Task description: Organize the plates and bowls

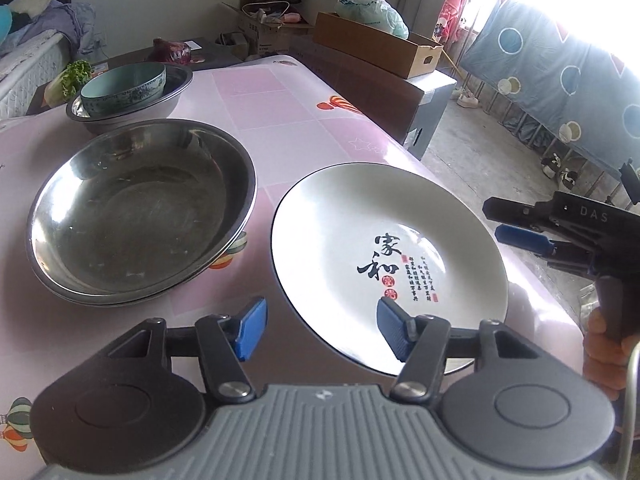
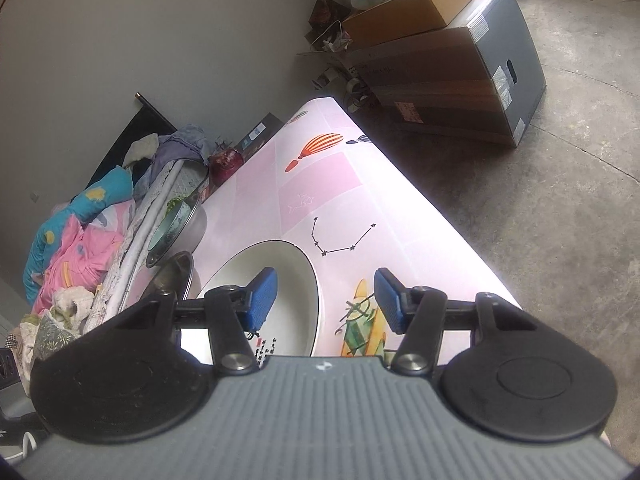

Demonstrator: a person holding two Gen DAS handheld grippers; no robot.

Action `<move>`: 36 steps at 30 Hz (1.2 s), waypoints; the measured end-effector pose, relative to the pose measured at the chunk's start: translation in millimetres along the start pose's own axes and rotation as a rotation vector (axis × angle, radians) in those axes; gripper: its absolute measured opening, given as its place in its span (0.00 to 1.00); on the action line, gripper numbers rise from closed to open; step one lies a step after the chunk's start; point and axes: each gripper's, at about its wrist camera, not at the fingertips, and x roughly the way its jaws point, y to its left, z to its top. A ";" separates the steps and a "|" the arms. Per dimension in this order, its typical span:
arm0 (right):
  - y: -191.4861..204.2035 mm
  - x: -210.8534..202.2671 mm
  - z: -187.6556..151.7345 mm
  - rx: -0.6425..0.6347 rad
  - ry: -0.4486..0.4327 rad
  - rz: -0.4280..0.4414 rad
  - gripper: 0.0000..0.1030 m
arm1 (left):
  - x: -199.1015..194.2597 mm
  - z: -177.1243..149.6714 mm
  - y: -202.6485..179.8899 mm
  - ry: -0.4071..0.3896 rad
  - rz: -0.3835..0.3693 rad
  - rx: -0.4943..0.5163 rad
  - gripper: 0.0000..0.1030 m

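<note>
Approach step: white plate (image 1: 390,264) lies flat on the table (image 1: 280,128) beside the steel bowl (image 1: 136,208). Left gripper (image 1: 320,330) and right gripper (image 2: 325,300) both gape, empty. Next you need pads straddling the plate's rim.

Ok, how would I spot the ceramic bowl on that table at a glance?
Start at the pink table with the balloon prints and look to its far left corner. Two steel basins sit there; the ceramic bowl rests inside the farther steel basin. It is the only pale teal piece, with a patterned band outside.
</note>
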 end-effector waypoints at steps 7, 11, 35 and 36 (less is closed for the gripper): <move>5.0 31.0 7.1 -0.003 0.056 0.034 0.38 | 15.0 2.2 -0.2 0.035 -0.003 0.003 0.36; 14.5 39.3 7.3 -0.016 0.099 0.072 0.37 | 16.0 2.5 1.7 0.039 -0.010 -0.005 0.34; 81.9 -26.3 -88.5 -0.040 0.230 0.026 0.45 | -63.8 -62.3 47.2 0.103 -0.074 -0.045 0.34; 87.9 -26.6 -94.1 -0.046 0.239 0.032 0.45 | -68.1 -66.2 51.9 0.100 -0.071 -0.058 0.34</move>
